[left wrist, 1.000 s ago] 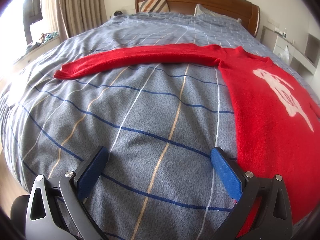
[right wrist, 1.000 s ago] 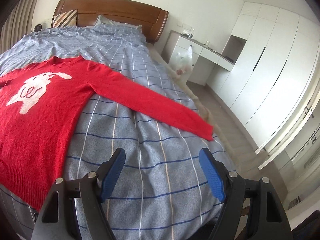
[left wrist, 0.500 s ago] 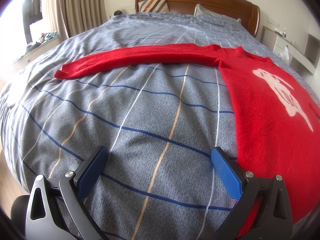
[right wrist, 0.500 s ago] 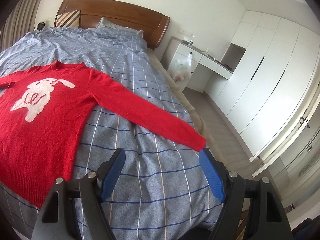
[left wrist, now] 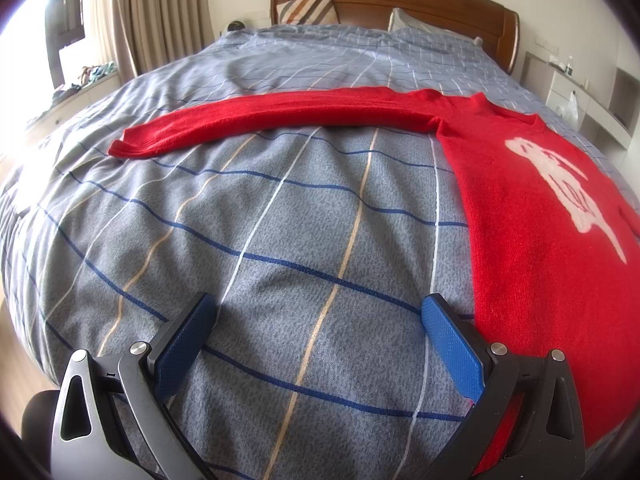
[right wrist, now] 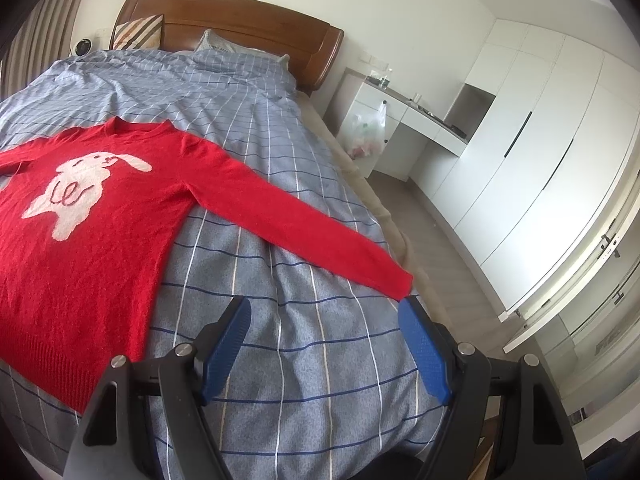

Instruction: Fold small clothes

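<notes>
Red fuzzy knit sweater (right wrist: 92,232) flat on checked bedspread (left wrist: 280,240), left tongs (left wrist: 318,338) and right tongs (right wrist: 326,344) both spread, empty.

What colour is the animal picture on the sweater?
White, or very pale pink, on the red sweater; the animal shows best in the right wrist view.

Cut-off sweater
The red sweater (left wrist: 540,220) runs off the right edge in the left view; its hem hides behind the left tool (left wrist: 316,324).

Checked bedspread (left wrist: 280,220) (wooden headboard (right wrist: 240,28) behind)
</notes>
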Demonstrator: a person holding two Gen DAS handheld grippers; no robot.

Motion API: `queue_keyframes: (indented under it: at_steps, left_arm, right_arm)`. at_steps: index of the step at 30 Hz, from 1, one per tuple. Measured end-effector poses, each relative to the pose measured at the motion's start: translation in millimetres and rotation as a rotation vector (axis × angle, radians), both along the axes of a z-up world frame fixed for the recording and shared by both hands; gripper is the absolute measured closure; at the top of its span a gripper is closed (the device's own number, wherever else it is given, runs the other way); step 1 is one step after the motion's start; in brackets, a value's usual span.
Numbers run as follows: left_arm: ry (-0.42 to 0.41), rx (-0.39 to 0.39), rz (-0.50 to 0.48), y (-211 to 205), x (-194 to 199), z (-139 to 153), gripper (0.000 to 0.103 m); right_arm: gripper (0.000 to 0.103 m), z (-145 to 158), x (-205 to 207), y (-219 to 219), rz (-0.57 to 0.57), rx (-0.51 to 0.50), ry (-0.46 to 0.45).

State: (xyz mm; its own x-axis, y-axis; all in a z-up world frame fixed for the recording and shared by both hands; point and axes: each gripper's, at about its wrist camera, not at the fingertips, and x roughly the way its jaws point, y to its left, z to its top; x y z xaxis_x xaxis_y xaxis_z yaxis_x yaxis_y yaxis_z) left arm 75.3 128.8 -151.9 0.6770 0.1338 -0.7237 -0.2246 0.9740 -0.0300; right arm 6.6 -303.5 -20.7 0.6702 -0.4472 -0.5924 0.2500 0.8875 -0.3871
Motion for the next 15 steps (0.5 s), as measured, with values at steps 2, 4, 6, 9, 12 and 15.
queue_keyframes:
  at_steps: [2,4,6,9,12,15]
  left_arm:
    - [0.000,0.000,0.000,-0.6,0.6,0.2,0.000]
    - [0.000,0.000,0.000,-0.5,0.5,0.2,0.000]
    - [0.000,0.000,0.000,-0.8,0.9,0.3,0.000]
    - [0.000,0.000,0.000,-0.4,0.4,0.1,0.000]
    - [0.000,0.000,0.000,-0.5,0.7,0.2,0.000]
    - [0.000,0.000,-0.001,-1.0,1.5,0.4,0.000]
  right_arm:
    - [0.028,-0.3,-0.2,-0.1,0.000,-0.001,0.002]
    - [0.027,0.4,0.5,0.3,0.000,-0.001,0.004]
    - [0.027,0.6,0.7,0.2,-0.002,0.000,0.007]
    - [0.028,-0.1,0.5,-1.0,-0.004,0.004,0.010]
    - [0.028,-0.7,0.6,-1.4,-0.005,0.005,0.012]
    - [0.027,-0.9,0.6,-1.2,-0.005,0.004,0.011]
